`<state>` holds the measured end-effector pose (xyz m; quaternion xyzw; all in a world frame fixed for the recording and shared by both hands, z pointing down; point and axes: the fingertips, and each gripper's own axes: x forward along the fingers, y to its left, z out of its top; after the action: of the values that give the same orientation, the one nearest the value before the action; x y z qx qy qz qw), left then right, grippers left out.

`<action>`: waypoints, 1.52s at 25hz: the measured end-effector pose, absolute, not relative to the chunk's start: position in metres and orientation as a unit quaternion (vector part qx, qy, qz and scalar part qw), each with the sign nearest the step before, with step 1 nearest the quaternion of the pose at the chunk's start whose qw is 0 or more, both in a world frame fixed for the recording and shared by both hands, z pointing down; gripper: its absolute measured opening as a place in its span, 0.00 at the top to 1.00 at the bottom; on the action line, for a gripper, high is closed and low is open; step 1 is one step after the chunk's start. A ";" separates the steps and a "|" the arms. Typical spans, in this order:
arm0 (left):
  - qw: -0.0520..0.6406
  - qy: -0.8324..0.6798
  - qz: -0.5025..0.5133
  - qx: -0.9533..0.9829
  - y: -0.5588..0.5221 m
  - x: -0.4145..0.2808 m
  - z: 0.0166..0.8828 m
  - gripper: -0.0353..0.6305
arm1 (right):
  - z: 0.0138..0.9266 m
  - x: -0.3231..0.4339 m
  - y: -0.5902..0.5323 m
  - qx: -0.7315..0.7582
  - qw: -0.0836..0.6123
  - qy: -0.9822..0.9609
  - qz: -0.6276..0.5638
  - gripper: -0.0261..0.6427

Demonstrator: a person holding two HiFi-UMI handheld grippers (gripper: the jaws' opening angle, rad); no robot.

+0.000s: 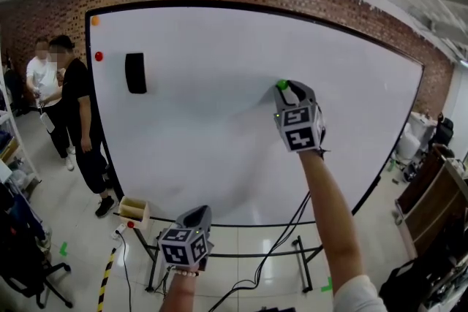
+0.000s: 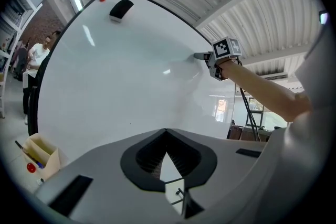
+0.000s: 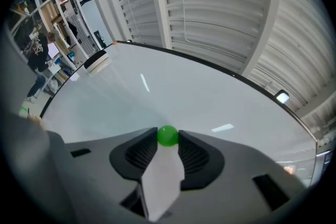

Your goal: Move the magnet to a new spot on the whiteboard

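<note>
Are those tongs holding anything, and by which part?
The right tongs pinch the green magnet by its sides, between their tips. The left tongs hold nothing.

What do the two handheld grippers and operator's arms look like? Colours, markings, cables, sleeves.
The left gripper and right gripper: grey shells, black ribbed pads. Each carries a white cube with black square markers. A black cable appears to trail from the right one. Forearms bare; white short sleeve on the right arm.
</note>
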<state>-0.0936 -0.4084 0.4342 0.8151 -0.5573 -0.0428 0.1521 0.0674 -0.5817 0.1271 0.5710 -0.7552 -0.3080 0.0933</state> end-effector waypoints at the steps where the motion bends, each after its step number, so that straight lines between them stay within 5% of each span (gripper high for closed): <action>1: 0.153 -0.557 -0.043 0.815 -0.408 -0.093 0.435 0.95 | 0.128 0.068 -0.582 0.571 0.094 -0.754 -0.310 0.76; 14: 0.166 -0.528 -0.042 0.832 -0.411 -0.091 0.440 0.95 | 0.152 0.075 -0.539 0.566 0.051 -0.781 -0.261 0.73; 20: 0.174 -0.509 -0.030 0.842 -0.403 -0.101 0.451 0.95 | 0.245 0.087 -0.504 0.570 0.057 -0.805 -0.157 0.96; 38: 0.195 -0.475 0.018 0.858 -0.319 -0.097 0.504 0.95 | 0.511 0.059 -0.295 0.530 0.017 -0.835 0.148 0.96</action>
<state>-0.0971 -0.3191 0.5044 0.8582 -0.4746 0.0179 0.1947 0.0586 -0.2948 0.5112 0.5296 -0.8350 0.1481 0.0165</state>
